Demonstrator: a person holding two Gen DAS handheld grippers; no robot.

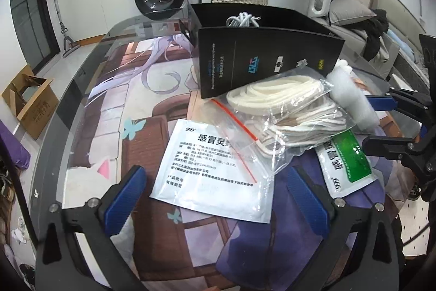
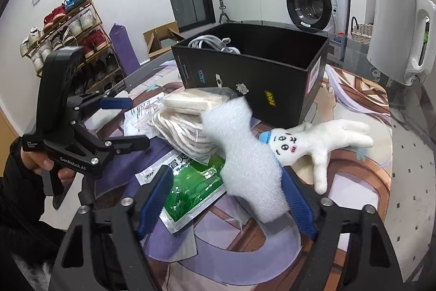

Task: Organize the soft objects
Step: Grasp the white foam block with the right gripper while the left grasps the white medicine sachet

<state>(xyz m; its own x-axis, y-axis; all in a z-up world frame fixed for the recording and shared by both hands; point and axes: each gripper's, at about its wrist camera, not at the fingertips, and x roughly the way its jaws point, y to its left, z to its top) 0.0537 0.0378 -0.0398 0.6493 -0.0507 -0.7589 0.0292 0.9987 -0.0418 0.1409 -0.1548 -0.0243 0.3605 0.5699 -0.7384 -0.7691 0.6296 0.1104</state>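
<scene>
The left tool (image 1: 215,198) has a matte black frame: two angled arms with triangular cut-outs and round silver screw heads near each joint. Its fingers (image 1: 124,198) carry ribbed blue pads on the inner faces. The right tool (image 2: 226,205) is built alike, black with blue ribbed pads and silver screws. Seen from the right wrist view, the left tool's side bears white lettering, "GenRobot.AI", plus a small white label behind it. The hand (image 2: 45,164) on its black grip emerges from a black sleeve (image 2: 16,195).
</scene>
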